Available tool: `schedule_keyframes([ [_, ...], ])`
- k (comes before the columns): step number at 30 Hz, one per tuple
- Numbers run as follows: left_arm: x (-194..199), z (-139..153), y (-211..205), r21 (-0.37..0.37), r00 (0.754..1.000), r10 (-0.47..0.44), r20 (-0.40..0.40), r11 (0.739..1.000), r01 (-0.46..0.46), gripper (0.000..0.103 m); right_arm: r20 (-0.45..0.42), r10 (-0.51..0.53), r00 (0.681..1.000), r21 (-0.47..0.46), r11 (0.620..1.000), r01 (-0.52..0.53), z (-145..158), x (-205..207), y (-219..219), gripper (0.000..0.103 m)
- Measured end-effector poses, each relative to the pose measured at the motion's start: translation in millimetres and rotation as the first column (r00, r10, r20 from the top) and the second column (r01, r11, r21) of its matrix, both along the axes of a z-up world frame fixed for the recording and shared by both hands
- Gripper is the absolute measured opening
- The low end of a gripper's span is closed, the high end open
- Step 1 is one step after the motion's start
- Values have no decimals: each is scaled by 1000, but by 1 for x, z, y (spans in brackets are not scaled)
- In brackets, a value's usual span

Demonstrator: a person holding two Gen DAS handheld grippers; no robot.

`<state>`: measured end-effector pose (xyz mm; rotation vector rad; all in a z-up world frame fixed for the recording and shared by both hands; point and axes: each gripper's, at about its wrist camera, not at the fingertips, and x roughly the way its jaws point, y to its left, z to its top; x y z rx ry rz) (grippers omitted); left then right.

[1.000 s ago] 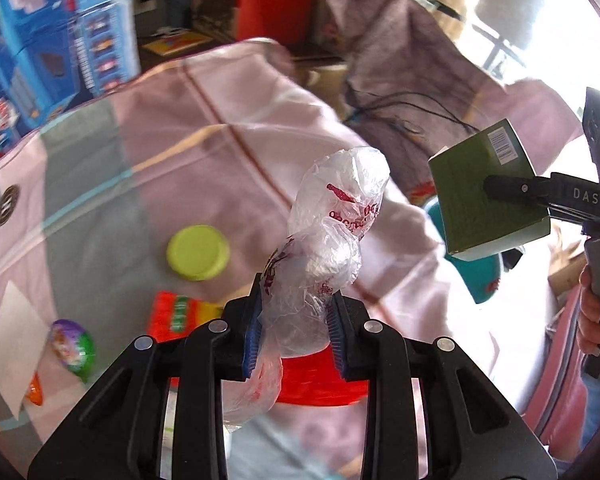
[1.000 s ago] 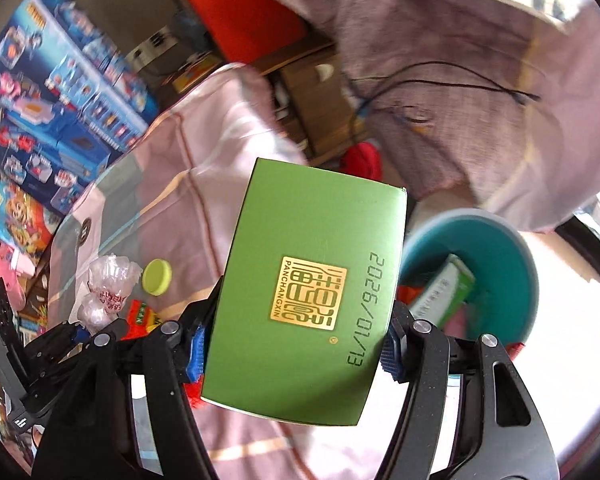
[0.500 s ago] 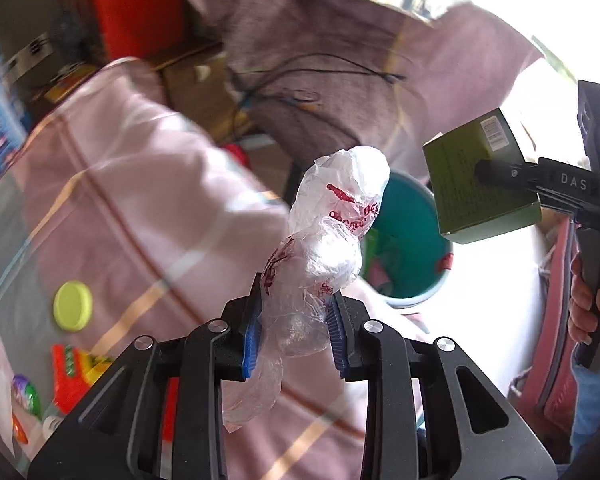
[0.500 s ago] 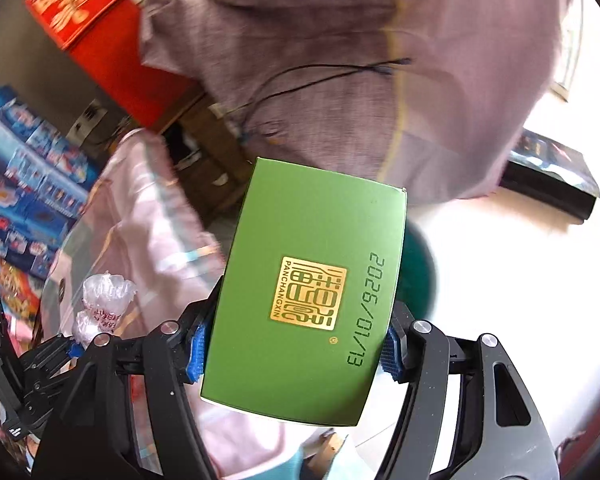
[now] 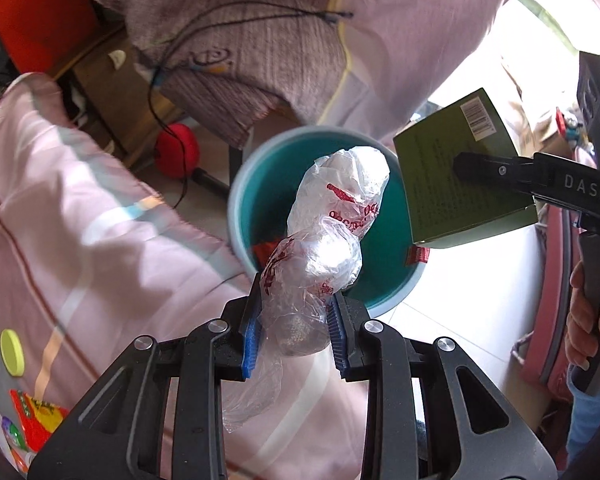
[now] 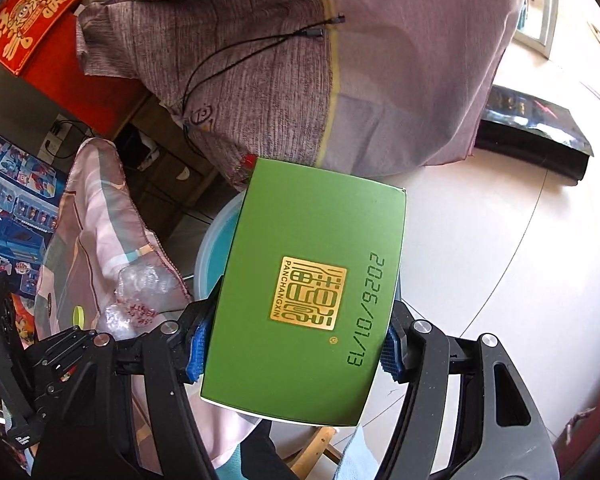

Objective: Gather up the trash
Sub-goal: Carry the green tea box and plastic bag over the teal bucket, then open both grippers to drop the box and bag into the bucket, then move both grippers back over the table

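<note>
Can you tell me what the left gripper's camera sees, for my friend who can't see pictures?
The left gripper pinches a crumpled clear plastic bag with red print, held above a teal trash bucket on the floor. To the right, the right gripper holds a green box. A pink striped cloth with a yellow lid lies left.

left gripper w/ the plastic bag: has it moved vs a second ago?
Yes. The left gripper, shut on the plastic bag, swung off the pink tablecloth toward the teal bin; the yellow lid slid to frame left.
</note>
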<state>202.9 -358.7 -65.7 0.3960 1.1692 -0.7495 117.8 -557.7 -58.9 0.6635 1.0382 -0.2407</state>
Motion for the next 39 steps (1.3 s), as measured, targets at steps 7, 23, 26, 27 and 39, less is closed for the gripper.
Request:
schedule_keyframes([
  [7, 1, -16, -20, 26, 1000, -14, -8, 1000, 14, 51, -34, 1, 999, 19, 1000, 0, -18, 5, -6, 62],
  [23, 3, -15, 14, -12, 997, 72, -12, 997, -72, 90, -82, 51, 995, 45, 998, -48, -34, 19, 14, 77],
  [26, 1, -12, 22, -26, 997, 76, -12, 997, -76, 91, -92, 52, 994, 30, 998, -49, -32, 17, 18, 81],
  [27, 0, -12, 25, -30, 997, 76, -13, 997, -77, 92, -96, 53, 994, 19, 999, -51, -30, 16, 20, 82],
  [39, -9, 0, 78, -80, 990, 139, -21, 987, -140, 93, -98, 86, 992, -7, 996, -87, -7, 14, 57, 84],
])
